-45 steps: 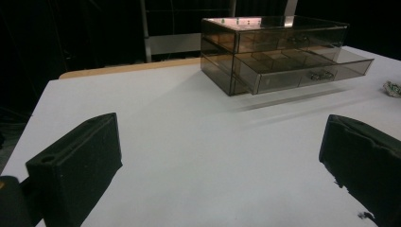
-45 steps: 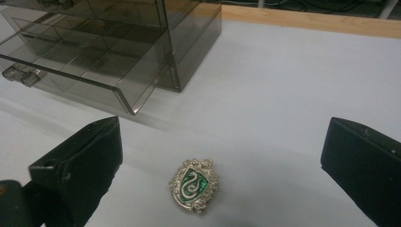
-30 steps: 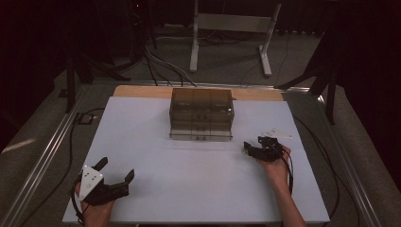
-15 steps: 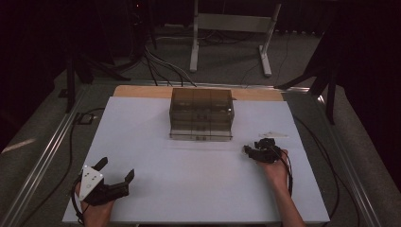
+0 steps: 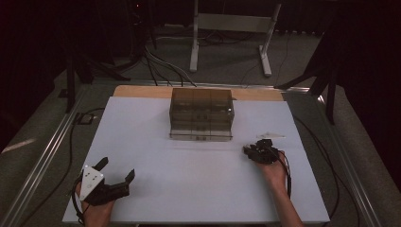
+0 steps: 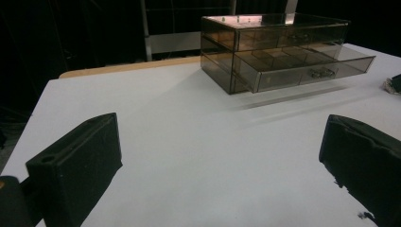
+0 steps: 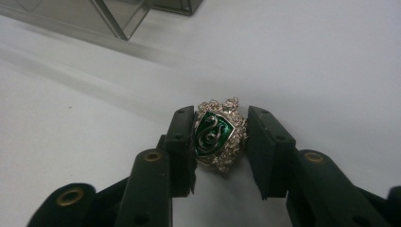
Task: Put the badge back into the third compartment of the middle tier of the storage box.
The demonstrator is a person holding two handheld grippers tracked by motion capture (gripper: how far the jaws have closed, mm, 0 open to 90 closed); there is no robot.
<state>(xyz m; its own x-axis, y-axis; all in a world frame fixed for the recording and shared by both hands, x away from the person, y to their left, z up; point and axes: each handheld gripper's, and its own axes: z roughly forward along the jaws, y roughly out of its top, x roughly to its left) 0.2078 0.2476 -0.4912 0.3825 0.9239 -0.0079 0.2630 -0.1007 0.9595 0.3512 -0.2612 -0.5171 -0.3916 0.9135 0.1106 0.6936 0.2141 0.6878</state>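
At the near left corner of the white table (image 5: 198, 189), the left gripper (image 5: 113, 176) rests in the person's left hand (image 5: 97, 213), low over the surface, with its grey three-cornered plate (image 5: 91, 179) facing up. Its jaws stand wide apart with nothing between them, and in the left gripper view bare white tabletop lies in the gap. Toward the right edge, a little farther in, the right hand (image 5: 273, 171) holds the right gripper (image 7: 220, 137) close above the table. The right gripper view shows its jaws clamped against the two sides of a small jeweled brooch (image 7: 218, 136): a green shield-shaped face carrying a silver serpent, framed by a rim of pale sparkling stones. The brooch stands upright between the jaw pads, just above the tabletop; whether it touches the surface I cannot tell. Just beyond that gripper, near the right edge, a small pale flat object (image 5: 270, 136) lies on the table, too faint to identify. Farther back, around the middle of the table toward its far edge, sits a smoky transparent drawer cabinet (image 5: 202, 113). Its lower drawer (image 6: 302, 70) is pulled partway out toward the person and shows inner dividers, while the upper drawer is pushed in. Behind the white top runs a strip of bare wood (image 5: 142, 90) along the far edge.
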